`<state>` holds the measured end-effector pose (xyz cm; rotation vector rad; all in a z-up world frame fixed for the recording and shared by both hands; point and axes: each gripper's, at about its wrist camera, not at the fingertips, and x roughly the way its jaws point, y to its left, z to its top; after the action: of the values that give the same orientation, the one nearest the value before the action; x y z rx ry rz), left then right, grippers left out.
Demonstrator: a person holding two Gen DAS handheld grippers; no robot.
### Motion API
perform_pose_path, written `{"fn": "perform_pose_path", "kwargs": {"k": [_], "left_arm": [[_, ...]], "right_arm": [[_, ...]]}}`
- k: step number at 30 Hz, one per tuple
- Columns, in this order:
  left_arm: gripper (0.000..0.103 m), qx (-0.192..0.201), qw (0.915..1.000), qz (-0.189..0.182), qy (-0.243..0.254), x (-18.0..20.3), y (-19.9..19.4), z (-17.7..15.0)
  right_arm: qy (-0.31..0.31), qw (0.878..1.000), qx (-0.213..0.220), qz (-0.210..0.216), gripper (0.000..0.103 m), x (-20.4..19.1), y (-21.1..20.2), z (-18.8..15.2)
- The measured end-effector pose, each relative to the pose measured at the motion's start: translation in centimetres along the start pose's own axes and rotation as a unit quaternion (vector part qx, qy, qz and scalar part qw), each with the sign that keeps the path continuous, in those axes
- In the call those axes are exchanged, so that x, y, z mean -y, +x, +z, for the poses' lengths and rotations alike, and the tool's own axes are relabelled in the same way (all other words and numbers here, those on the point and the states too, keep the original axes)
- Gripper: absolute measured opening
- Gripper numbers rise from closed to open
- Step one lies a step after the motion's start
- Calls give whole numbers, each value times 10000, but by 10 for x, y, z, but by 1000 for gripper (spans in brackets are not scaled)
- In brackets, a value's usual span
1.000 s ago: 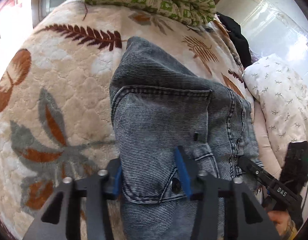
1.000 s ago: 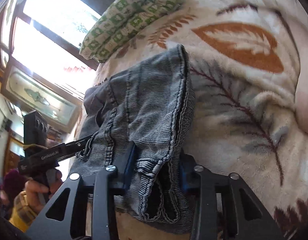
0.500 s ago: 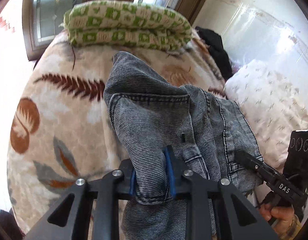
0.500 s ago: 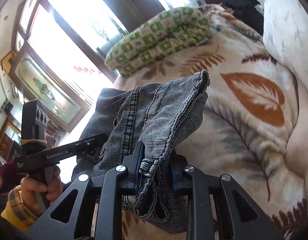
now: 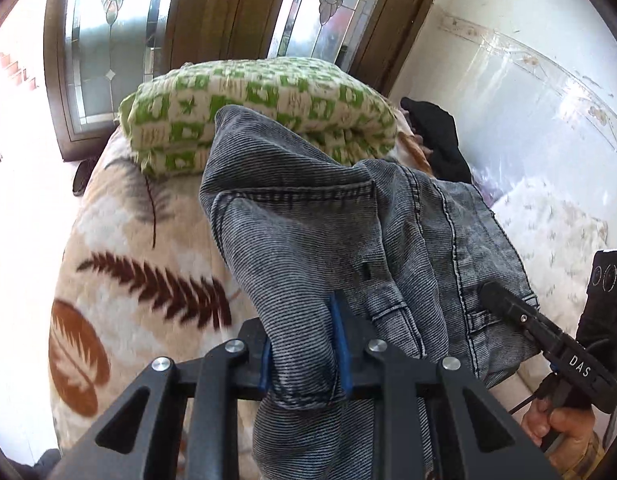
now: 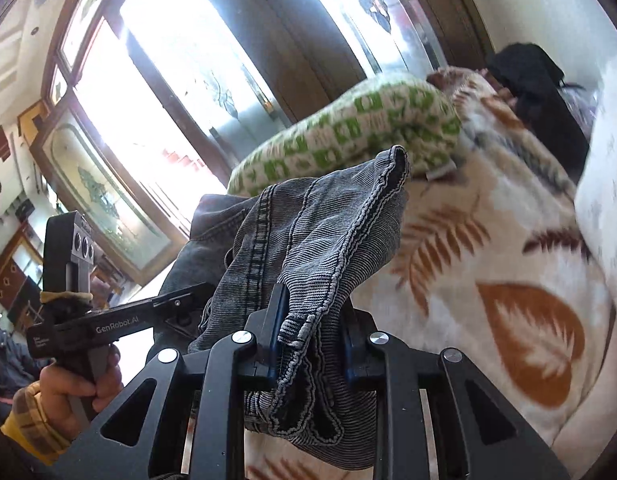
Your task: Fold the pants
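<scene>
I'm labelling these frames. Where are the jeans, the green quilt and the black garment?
jeans (image 5: pixel 308 232): left wrist view, pocket panel.
green quilt (image 5: pixel 260 92): left wrist view, top face.
black garment (image 6: pixel 536 76): right wrist view, its middle.

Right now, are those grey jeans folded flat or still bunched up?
Bunched. The jeans hang in rumpled layers between the left gripper and right gripper.

One pair of grey pants (image 5: pixel 332 216), two tools, left tool (image 5: pixel 304 354), right tool (image 6: pixel 310 344), one green quilt (image 5: pixel 260 108), one white pillow (image 5: pixel 548 224)
</scene>
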<state>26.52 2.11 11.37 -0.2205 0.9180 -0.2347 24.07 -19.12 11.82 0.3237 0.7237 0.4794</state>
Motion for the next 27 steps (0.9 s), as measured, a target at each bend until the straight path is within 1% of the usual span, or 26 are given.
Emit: {"fn": "perform_pose_path", "kwargs": {"k": [6,11,14,16,17,18,19,20,21,23,27], "left_arm": [[27,-68,10000,35,-15,-8,29,23],[27,-242,9996,86,-68,-19,63,27],[27,-411,9990,134,-105,-30,94,20],[27,-626,9977,185,-180,-40,120,8],[30,-802,9961,285,-227,-45,136,-1],[34,-834,9954,422,-198,-48,145,-9],[36,-694,9964,468,-122,-49,147,-16],[36,-566,9974,438,-73,-48,146,-19],[36,-530,9976,439,-40,-47,144,-20],[36,-575,9972,472,43,-45,145,-19],[36,-581,9970,505,79,-43,145,-17]], "right_arm": [[-33,10000,-21,-58,22,12,27,21],[119,9997,-173,-124,22,32,58,20],[248,9990,-321,-197,22,48,82,12],[339,9976,-520,-319,22,63,102,2],[370,9960,-694,-421,22,71,114,-5],[395,9934,-866,-641,22,80,125,-14],[422,9918,-947,-746,24,88,131,-22],[498,9920,-938,-680,27,95,133,-27],[540,9930,-846,-628,29,100,132,-31],[514,9938,-799,-585,31,102,132,-32],[451,9935,-803,-666,31,99,131,-30]]}}
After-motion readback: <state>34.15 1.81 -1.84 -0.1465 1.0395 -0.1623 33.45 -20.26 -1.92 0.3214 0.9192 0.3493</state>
